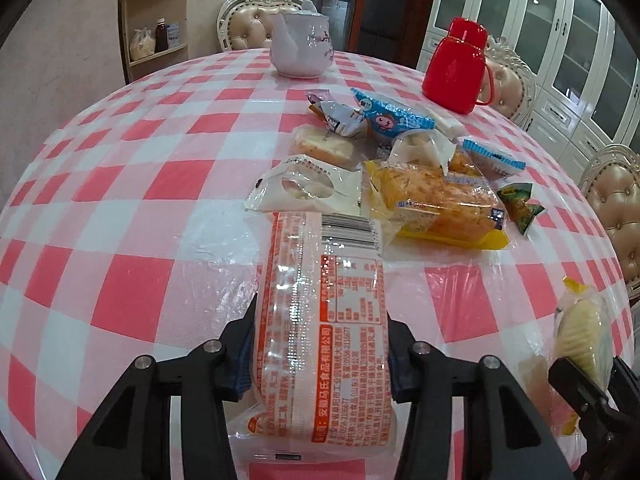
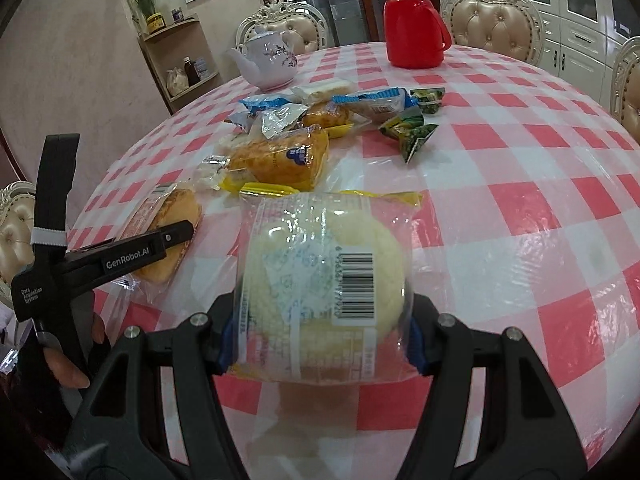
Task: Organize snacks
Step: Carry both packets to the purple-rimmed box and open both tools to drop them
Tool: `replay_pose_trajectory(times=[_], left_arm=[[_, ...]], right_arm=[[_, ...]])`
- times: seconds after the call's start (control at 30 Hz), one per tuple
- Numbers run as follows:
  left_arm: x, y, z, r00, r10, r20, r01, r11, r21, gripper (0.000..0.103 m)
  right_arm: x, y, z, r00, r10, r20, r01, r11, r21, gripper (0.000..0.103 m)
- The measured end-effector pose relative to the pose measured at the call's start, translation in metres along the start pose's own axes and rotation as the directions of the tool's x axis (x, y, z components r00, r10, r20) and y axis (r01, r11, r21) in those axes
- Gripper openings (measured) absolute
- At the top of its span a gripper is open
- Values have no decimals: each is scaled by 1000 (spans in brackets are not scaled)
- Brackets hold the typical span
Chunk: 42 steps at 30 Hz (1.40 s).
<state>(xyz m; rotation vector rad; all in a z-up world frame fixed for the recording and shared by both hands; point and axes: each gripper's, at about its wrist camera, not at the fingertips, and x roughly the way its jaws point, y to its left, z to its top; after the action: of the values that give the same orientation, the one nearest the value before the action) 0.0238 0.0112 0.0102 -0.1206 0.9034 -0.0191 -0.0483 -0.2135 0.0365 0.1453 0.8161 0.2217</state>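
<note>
My left gripper (image 1: 320,360) is shut on a long clear packet with orange print (image 1: 320,320), held low over the checked tablecloth (image 1: 140,200). That packet also shows in the right wrist view (image 2: 168,232), in the left gripper (image 2: 176,236). My right gripper (image 2: 320,344) is shut on a round pale cake in a clear wrapper (image 2: 324,276), also seen at the right edge of the left wrist view (image 1: 580,332). A pile of wrapped snacks (image 1: 432,196) lies mid-table, with an orange bread packet (image 2: 280,156) and green sweets (image 2: 412,132).
A white teapot (image 1: 300,46) and a red thermos jug (image 1: 456,68) stand at the far side of the round table. Padded chairs (image 2: 492,24) surround it. A corner shelf (image 1: 156,28) and white cabinets (image 1: 560,40) stand behind.
</note>
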Motion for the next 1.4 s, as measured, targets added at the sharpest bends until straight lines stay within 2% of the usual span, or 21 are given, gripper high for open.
replay_pose_trajectory(times=[0.47, 0.67, 0.8, 0.9, 1.03, 1.17, 1.4], left_arm=[[-8, 6, 0, 999, -17, 44, 18, 999, -33, 50], [-34, 18, -9, 994, -11, 108, 17, 998, -56, 50], [-56, 40, -23, 989, -2, 147, 18, 994, -108, 50], [-73, 55, -34, 986, 7, 166, 15, 991, -134, 50], [-106, 72, -54, 980, 22, 199, 4, 992, -126, 50], [-138, 101, -75, 973, 57, 222, -25, 989, -145, 50], [-185, 181, -117, 957, 173, 234, -104, 954, -281, 50]], right_arm=[[1, -6, 0, 1000, 19, -3, -18, 999, 36, 67], [-4, -8, 0, 999, 25, 22, -26, 999, 47, 67], [-7, -4, -2, 999, 19, 31, -20, 999, 36, 67], [-10, 3, -6, 998, 51, 24, -52, 998, 42, 67], [-15, 33, -16, 995, 98, 9, -98, 995, 12, 67], [-20, 80, -24, 981, 192, -1, -191, 980, -54, 67], [-12, 162, -41, 949, 306, -71, -314, 930, -192, 67]])
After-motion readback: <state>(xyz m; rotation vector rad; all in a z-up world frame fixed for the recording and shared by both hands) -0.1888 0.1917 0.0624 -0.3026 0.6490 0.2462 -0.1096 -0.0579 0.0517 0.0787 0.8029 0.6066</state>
